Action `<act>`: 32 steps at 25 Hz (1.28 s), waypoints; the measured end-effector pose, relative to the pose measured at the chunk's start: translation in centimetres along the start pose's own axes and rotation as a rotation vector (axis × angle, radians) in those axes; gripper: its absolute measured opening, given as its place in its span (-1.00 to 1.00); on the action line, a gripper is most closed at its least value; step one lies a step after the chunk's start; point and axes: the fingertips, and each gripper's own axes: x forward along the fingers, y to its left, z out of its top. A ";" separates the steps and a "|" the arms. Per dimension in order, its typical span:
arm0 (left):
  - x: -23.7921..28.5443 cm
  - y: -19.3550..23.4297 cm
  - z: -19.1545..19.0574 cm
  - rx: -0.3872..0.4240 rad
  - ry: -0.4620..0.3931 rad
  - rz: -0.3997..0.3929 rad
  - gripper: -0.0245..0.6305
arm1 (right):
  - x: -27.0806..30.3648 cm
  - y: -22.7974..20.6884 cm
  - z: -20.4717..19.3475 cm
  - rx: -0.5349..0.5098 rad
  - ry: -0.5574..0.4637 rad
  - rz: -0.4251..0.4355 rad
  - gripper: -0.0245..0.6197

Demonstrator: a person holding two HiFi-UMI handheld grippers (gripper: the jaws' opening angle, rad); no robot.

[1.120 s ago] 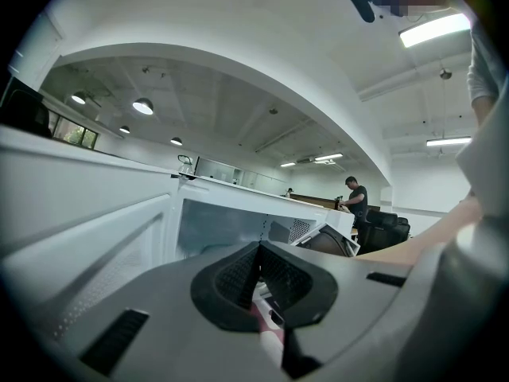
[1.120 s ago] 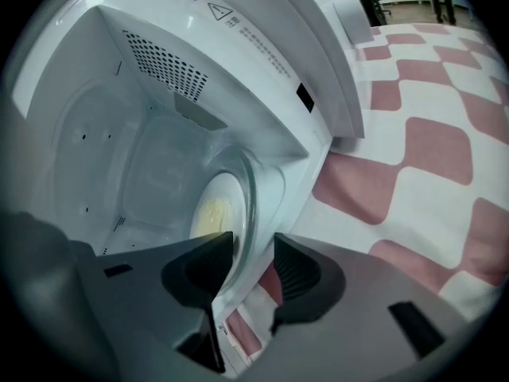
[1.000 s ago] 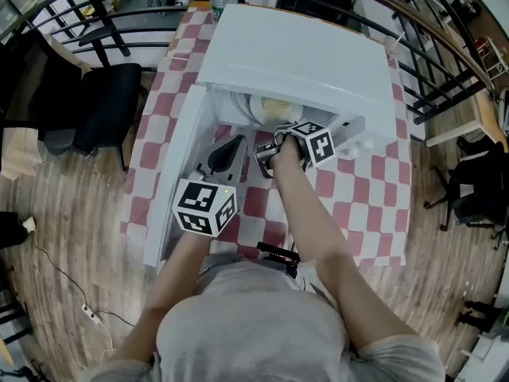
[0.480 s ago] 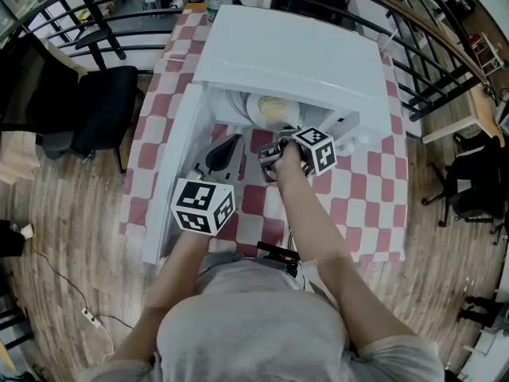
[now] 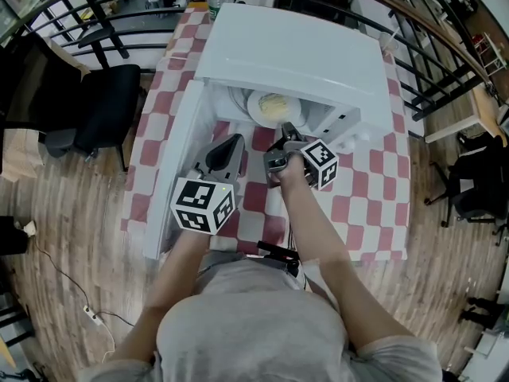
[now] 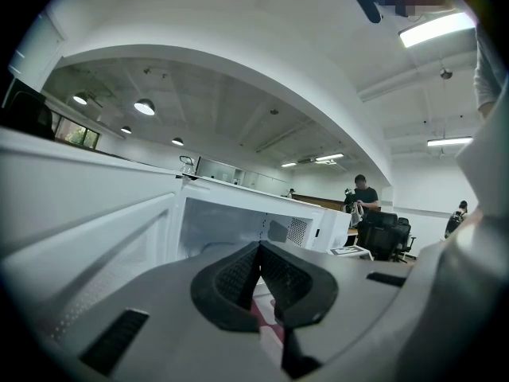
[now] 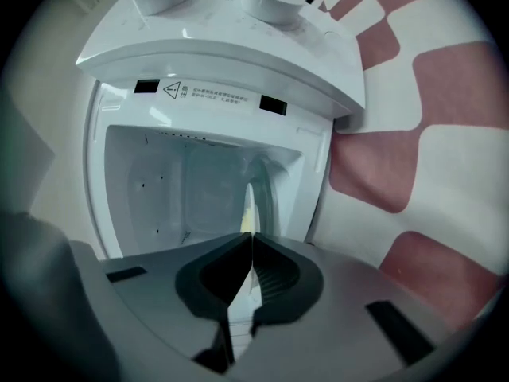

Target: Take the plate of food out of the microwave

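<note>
Your right gripper (image 7: 253,235) has eased slightly nearer; its jaws just closed, pinching the near rim of the plate of food (image 5: 273,106) inside the open microwave (image 5: 302,54). Left gripper (image 6: 258,249): pressed together, empty, near-left of the plate.

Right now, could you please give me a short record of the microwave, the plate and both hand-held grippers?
microwave: white, on the checked tablecloth, door swung open
plate: inside the cavity, yellow food on it
right hand-held gripper: jaws just closed on the plate's near rim
left hand-held gripper: shut, empty, beside the door
progress: plate not yet out
</note>
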 end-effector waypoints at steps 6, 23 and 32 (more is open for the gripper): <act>-0.2 -0.3 -0.1 0.008 0.007 -0.005 -0.92 | -0.4 -0.1 0.2 0.031 -0.009 0.066 -0.83; -0.9 -1.6 -1.2 0.026 0.035 -0.021 -0.92 | -1.6 -1.3 0.6 0.001 -0.026 0.063 -0.83; -0.6 -0.9 -1.1 0.023 0.037 -0.006 -0.92 | 0.5 -1.1 0.1 0.000 0.048 0.054 -0.61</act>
